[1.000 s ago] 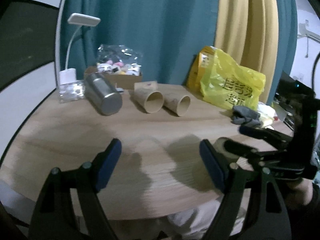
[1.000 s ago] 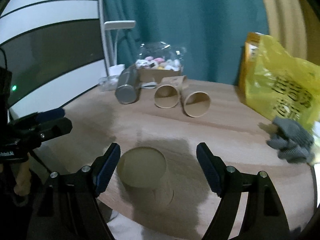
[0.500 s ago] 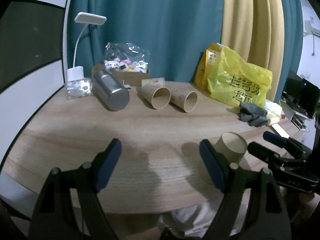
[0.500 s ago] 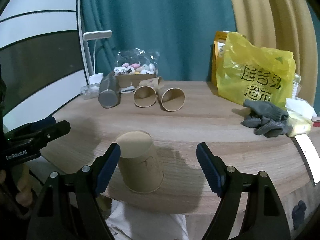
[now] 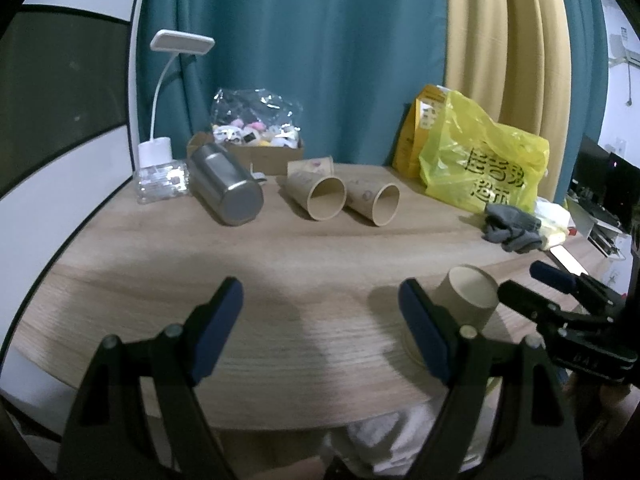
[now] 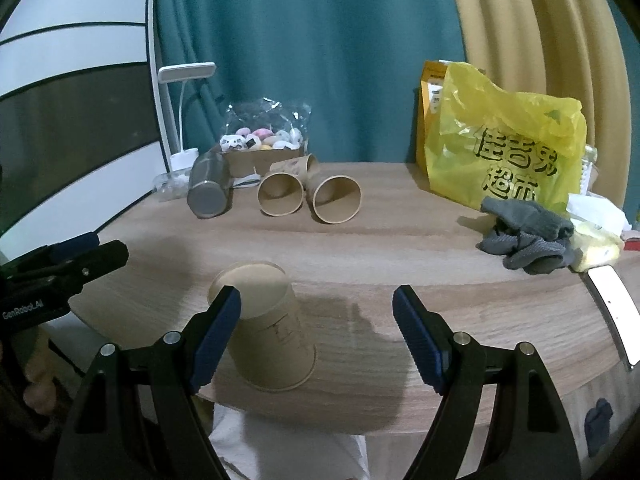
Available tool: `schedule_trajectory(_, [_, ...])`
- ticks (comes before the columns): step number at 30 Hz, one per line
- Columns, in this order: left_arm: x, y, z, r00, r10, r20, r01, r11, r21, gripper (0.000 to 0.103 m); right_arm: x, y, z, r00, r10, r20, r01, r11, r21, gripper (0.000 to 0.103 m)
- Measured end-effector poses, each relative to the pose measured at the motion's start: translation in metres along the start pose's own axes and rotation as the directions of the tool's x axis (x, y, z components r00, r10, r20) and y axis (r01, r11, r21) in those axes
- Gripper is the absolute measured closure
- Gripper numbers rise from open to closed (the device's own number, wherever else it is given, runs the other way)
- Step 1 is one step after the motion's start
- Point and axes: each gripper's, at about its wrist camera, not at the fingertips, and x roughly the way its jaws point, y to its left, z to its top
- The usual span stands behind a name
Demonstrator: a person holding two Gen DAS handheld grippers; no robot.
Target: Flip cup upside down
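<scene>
A brown paper cup [image 6: 272,332] stands upside down near the table's front edge; it also shows in the left wrist view [image 5: 468,300]. My right gripper [image 6: 316,332] is open and empty, just behind the cup, its left finger beside the cup's left side without gripping it. My left gripper [image 5: 320,328] is open and empty, left of the cup. Two more paper cups [image 6: 280,194] [image 6: 336,200] lie on their sides at the back, with a third behind them.
A steel tumbler [image 6: 208,190] lies on its side at the back left beside a white desk lamp [image 6: 180,120]. A snack box [image 6: 260,148], a yellow bag [image 6: 508,148], grey gloves [image 6: 528,236] and a phone [image 6: 616,312] sit around the wooden table [image 6: 400,248].
My right gripper has drawn back and risen from the upside-down cup, which stays standing on the table. My left gripper has pulled back slightly.
</scene>
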Motion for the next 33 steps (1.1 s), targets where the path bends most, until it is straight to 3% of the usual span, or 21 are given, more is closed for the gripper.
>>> schedule_trajectory(33, [0.0016,0.0025,0.0004,1.000,0.003,-0.003,-0.003,1.000,0.000,0.020,0.0026,0.0014,0.0017,1.000,0.001,-0.002,-0.001,1.000,0.002,0.022])
